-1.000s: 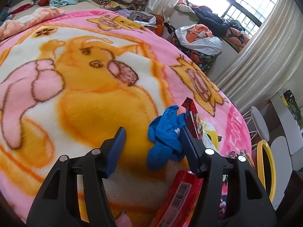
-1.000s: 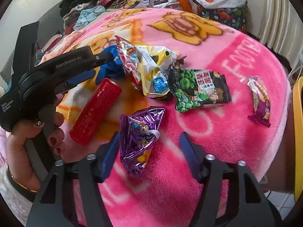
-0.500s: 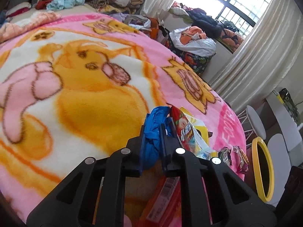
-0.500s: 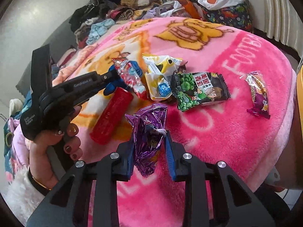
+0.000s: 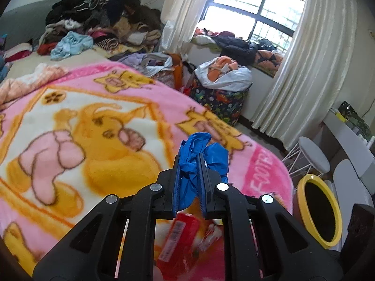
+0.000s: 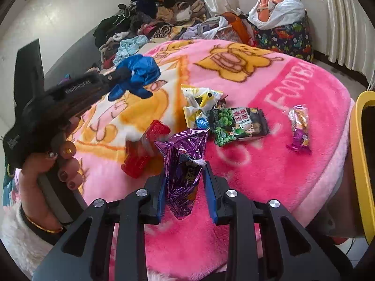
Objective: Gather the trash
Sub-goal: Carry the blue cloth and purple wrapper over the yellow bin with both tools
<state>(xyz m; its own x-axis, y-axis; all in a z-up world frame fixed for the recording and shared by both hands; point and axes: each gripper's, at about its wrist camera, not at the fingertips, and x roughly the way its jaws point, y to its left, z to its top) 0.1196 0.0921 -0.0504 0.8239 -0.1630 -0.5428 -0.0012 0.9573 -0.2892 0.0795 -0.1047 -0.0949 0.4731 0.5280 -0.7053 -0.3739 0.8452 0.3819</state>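
Note:
My left gripper (image 5: 190,159) is shut on a crumpled blue plastic wad (image 5: 201,154) and holds it above the pink blanket; it also shows in the right wrist view (image 6: 138,75). My right gripper (image 6: 185,171) is shut on a purple foil snack bag (image 6: 185,164), lifted off the bed. On the blanket lie a red packet (image 6: 145,149), a yellow-white wrapper (image 6: 199,103), a green-black snack bag (image 6: 236,126) and a small pink-purple wrapper (image 6: 300,128). A yellow-rimmed bin (image 5: 318,210) stands beside the bed at the right.
The pink cartoon blanket (image 5: 82,128) covers the bed. Piles of clothes (image 5: 100,21) lie at the far end. A floral bag with a white sack (image 5: 222,86) stands by the curtains. White stools (image 5: 314,154) stand near the bin.
Both grippers closed on their items and lifted them: the left raised the blue wad off the blanket, the right raised the purple bag. The red packet shifted.

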